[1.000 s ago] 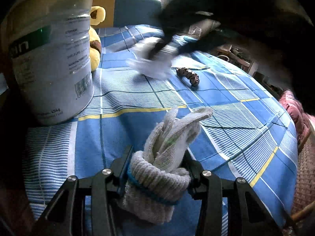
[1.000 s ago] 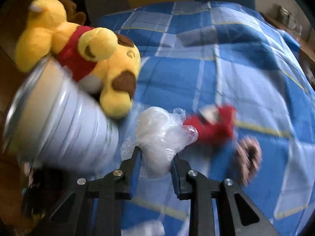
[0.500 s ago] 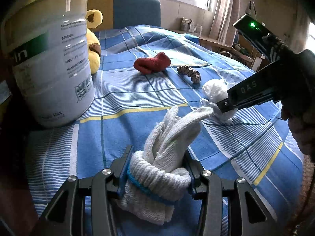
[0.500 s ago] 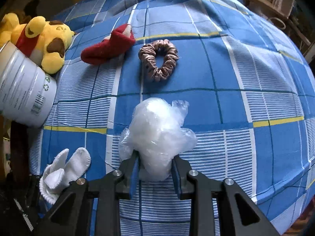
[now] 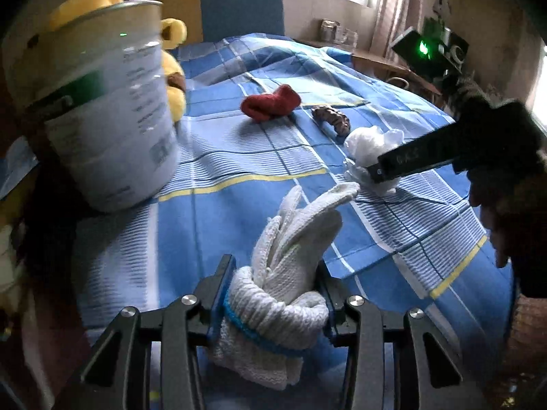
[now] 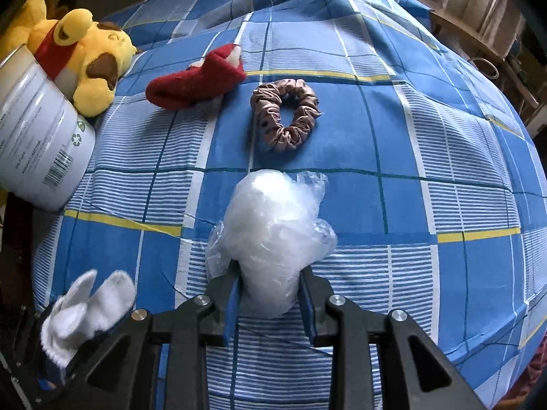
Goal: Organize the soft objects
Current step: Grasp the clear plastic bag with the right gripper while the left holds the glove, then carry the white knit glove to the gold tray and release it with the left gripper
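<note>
The left tool (image 5: 275, 295) is clamping a bundled white knit glove (image 5: 290, 273) between its two pads, and its jaws are closing a little on the bundle; the glove's fingertips are sticking up and forward, away from the tool. Ahead of it and to its left, a white tin can (image 5: 102, 116) is standing on the blue checked bedspread (image 5: 239, 157), with a yellow plush bear (image 5: 171, 65) just behind the can.

The right tool (image 6: 270, 292) is gripping a crumpled clear plastic bag (image 6: 273, 229), its pads pressing in on the bag's lower part while the rest is bulging out ahead of the fingers. The bag is sitting low over the bedspread; I cannot tell if it is touching. Straight ahead of this tool a brown satin scrunchie (image 6: 285, 116) is lying flat, and ahead to the left a red sock (image 6: 195, 80) is lying beside it, the two close but apart.
</note>
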A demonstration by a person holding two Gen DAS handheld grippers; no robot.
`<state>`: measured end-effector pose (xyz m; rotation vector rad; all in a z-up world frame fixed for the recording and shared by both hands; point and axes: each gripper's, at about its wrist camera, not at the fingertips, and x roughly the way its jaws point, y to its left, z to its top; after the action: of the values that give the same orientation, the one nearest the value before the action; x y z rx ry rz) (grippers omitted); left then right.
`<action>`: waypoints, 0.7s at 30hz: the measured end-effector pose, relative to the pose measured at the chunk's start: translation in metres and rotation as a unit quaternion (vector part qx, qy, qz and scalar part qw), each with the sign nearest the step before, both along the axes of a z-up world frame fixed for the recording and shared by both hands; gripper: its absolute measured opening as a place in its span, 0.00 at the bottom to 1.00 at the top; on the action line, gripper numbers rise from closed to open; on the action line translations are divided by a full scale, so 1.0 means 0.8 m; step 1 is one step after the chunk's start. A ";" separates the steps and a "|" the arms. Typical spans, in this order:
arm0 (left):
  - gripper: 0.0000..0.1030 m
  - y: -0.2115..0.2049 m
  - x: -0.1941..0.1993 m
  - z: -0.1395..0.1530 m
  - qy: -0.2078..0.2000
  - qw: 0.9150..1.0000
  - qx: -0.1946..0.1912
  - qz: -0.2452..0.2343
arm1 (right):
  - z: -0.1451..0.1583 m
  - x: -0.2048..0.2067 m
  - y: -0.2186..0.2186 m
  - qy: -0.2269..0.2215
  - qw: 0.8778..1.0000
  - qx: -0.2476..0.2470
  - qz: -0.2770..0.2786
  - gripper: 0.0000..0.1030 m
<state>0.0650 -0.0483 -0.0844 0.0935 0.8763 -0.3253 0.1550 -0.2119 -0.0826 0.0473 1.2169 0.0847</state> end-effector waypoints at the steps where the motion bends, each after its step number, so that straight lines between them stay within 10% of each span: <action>1: 0.43 0.004 -0.004 0.006 -0.002 1.000 -0.007 0.002 | 0.000 0.000 -0.001 -0.001 1.000 -0.002 0.002 0.29; 21: 0.44 0.070 -0.057 0.088 -0.052 0.997 -0.024 0.046 | 0.003 -0.009 0.016 -0.022 0.998 -0.044 0.031 0.29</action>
<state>0.0192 0.0077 -0.0137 0.0245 0.7659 -0.2526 0.1480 -0.1993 -0.0800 -0.0683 1.1778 0.0866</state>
